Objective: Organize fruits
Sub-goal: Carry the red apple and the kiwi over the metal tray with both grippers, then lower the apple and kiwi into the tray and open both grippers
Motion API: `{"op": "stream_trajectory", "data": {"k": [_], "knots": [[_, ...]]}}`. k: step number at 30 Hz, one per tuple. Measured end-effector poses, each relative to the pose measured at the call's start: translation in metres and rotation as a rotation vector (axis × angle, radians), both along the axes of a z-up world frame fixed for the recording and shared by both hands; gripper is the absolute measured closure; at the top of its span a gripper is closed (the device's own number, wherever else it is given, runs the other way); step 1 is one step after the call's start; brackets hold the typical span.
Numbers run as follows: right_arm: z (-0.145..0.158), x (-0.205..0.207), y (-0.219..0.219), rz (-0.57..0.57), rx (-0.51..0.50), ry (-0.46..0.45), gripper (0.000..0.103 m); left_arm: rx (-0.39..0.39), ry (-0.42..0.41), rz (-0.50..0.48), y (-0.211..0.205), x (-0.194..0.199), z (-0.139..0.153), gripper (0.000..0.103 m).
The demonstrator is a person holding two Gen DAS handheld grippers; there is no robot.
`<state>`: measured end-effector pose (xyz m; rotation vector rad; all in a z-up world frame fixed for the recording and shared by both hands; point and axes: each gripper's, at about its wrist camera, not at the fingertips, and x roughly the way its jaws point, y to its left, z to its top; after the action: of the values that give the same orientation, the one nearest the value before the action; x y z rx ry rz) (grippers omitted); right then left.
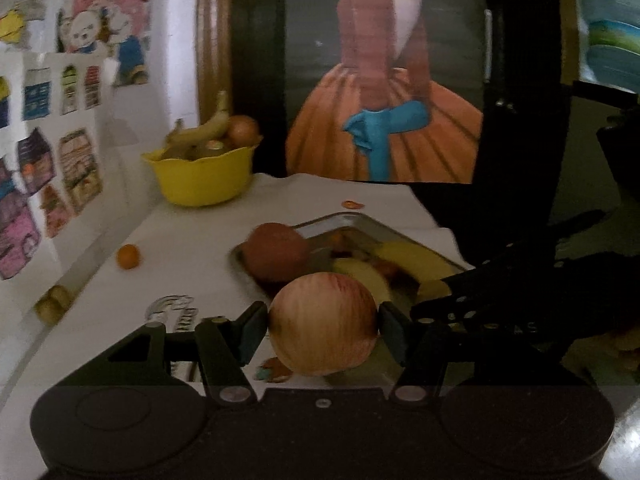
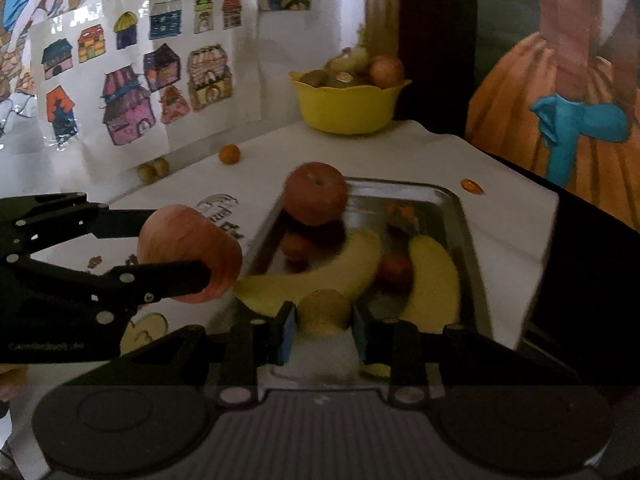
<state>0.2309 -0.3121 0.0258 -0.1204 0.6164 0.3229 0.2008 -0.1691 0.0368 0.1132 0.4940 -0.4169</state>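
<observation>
Left claw around apple; right claw apparently around kiwi.

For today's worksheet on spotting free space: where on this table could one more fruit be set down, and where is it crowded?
Free: the white tabletop between the yellow bowl, the small orange fruit and the metal tray; also the strip right of the tray. Crowded: the tray, holding bananas and a red apple, and the heaped bowl.
</observation>
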Motion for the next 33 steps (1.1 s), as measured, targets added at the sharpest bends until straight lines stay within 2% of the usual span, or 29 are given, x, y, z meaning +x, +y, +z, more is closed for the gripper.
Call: {"op": "stream_trajectory", "data": {"k": [10, 22, 33], "knots": [[-0.01, -0.014, -0.029, -0.067, 0.006, 0.025, 0.069, 0.0, 0.018, -0.072, -0.026, -0.006, -0.007, 0.041], [-0.019, -0.01, -0.034, -0.081, 0.023, 0.048, 0.069, 0.011, 0.069, -0.076, -0.031, 0.002, -0.02, 0.041], [-0.029, -0.012, -0.031, -0.095, 0.008, 0.057, 0.069, 0.003, 0.064, -0.078, -0.03, -0.001, -0.021, 0.041]]}}
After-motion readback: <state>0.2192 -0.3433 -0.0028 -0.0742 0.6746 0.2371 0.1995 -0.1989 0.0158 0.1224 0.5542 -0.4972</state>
